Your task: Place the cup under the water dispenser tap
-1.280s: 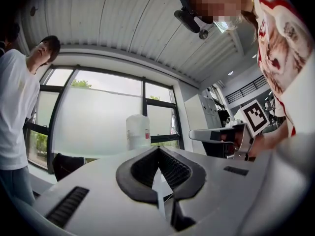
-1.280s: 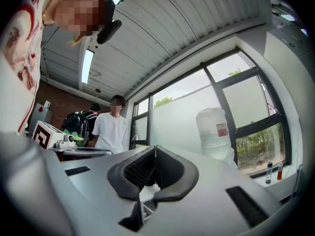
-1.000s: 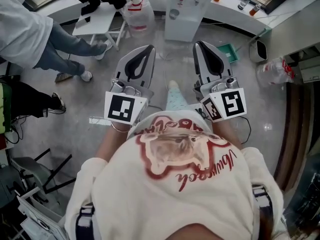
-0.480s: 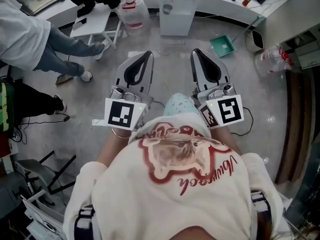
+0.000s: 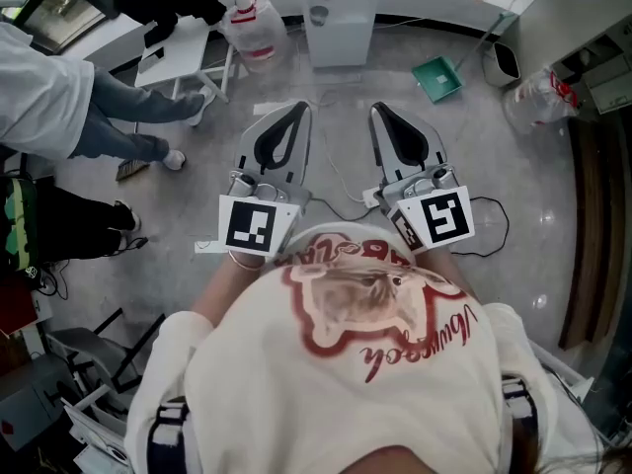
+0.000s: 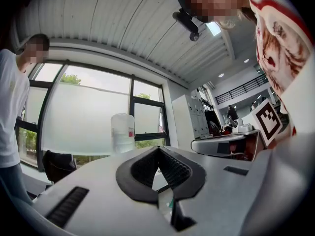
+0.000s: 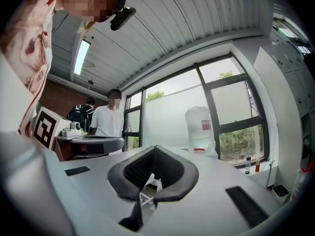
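The person stands on the floor and holds both tongs out in front, side by side. The left tongs (image 5: 292, 117) are shut tight with nothing in them. In the left gripper view the dark pads (image 6: 142, 170) meet at the tip. The right tongs (image 5: 383, 117) are shut and empty too.

The water dispenser (image 5: 331, 13) is the white box straight ahead, well apart from both tongs. It sits on the line that runs between them, so neither hand looks nearer.

The cup is hard to find. A small round grey thing (image 5: 318, 14) on the dispenser's front may be it, but it is too small to tell. It seems both tongs must first go forward toward the dispenser, and one must open before it can take a cup.
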A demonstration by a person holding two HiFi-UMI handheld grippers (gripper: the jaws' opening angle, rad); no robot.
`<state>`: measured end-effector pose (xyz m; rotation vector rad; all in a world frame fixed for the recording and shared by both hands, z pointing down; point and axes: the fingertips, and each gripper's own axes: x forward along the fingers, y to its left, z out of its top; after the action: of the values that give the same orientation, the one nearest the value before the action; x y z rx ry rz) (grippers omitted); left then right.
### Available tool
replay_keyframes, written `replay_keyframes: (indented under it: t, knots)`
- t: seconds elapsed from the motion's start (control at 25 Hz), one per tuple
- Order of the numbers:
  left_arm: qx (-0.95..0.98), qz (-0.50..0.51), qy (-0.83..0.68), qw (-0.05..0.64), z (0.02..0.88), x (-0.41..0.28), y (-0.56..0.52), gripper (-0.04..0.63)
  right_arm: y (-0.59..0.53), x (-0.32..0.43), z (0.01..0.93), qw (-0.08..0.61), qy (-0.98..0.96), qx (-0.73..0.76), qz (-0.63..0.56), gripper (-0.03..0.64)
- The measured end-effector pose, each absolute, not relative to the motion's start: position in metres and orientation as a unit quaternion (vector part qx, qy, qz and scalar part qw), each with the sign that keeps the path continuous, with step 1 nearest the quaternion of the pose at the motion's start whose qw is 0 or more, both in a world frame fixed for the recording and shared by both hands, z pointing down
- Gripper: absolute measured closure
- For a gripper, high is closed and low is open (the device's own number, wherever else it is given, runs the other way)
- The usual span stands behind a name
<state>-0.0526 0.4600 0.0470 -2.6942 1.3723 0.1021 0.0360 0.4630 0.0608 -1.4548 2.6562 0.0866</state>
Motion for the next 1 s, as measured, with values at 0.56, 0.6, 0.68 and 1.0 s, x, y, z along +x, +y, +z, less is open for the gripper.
replay_keyframes:
  t: [0.56, 0.6, 0.68, 1.0]
  knots:
    - [-0.878, 0.039, 0.475, 0.044, 0.052, -0.061, 0.449, 0.575, 0.448, 0.026, 0.059, 0.037, 0.884, -0.464, 0.041, 0.592]
    - [-0.877, 0.040, 0.476, 0.043, 0.052, -0.061, 0.449, 0.575, 0.449, 0.025, 0.059, 0.037, 0.885, -0.462, 0.041, 0.592]
    - [-0.877, 0.039, 0.477, 0.045, 0.050, -0.061, 0.450, 0.575, 0.449, 0.024, 0.058, 0.039, 0.886, -0.460, 0.042, 0.592]
    - [-0.873, 0.035, 0.485, 0.047, 0.053, -0.067, 0.448, 0.575, 0.440, 0.012, 0.056, 0.044, 0.891, -0.450, 0.043, 0.592]
